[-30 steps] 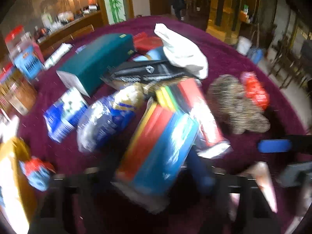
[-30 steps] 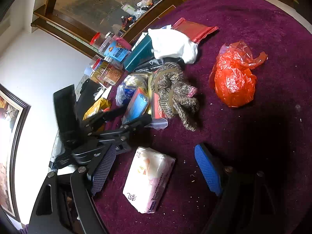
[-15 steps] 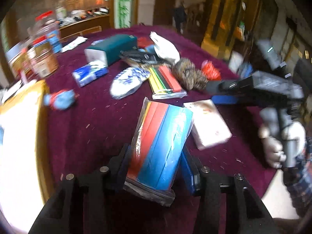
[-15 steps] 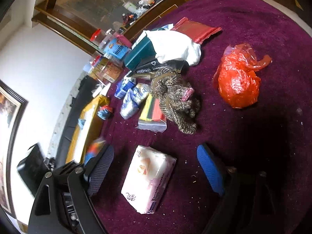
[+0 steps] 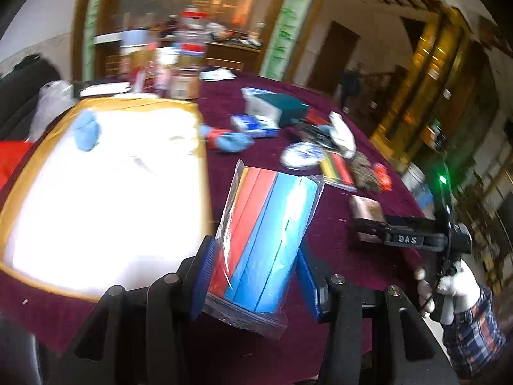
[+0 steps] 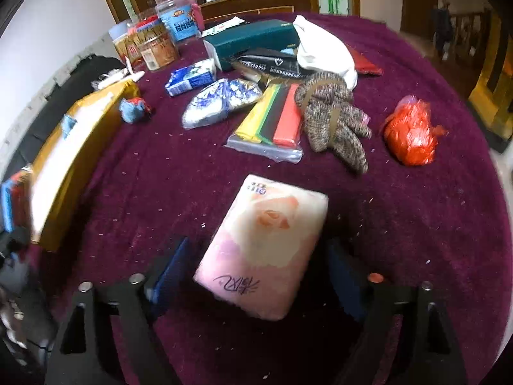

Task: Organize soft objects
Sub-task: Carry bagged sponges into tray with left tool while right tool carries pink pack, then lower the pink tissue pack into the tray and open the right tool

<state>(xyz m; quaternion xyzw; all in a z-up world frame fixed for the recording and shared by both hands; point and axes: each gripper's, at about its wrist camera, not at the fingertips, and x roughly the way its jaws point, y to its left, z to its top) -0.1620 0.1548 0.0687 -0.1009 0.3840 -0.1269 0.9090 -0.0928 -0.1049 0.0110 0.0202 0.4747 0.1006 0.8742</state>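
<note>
My left gripper (image 5: 256,277) is shut on a clear bag of red, yellow and blue foam sheets (image 5: 267,234), held above the purple tablecloth beside a gold-rimmed white tray (image 5: 105,173). My right gripper (image 6: 256,272) is open, its blue pads on either side of a pink tissue pack (image 6: 266,243) lying on the cloth, not touching it. The right gripper also shows in the left wrist view (image 5: 413,239) over the tissue pack (image 5: 365,207).
On the cloth lie a second bag of coloured sheets (image 6: 272,118), a brown knitted item (image 6: 333,118), a red plastic bag (image 6: 412,133), a blue-white pouch (image 6: 218,102), a teal box (image 6: 253,41) and jars (image 6: 160,41). The tray (image 6: 73,147) holds a blue soft item (image 5: 86,130).
My left gripper has lifted the bag of sheets off the pile and carried it left toward the tray. My right gripper has swung to straddle the tissue pack.
</note>
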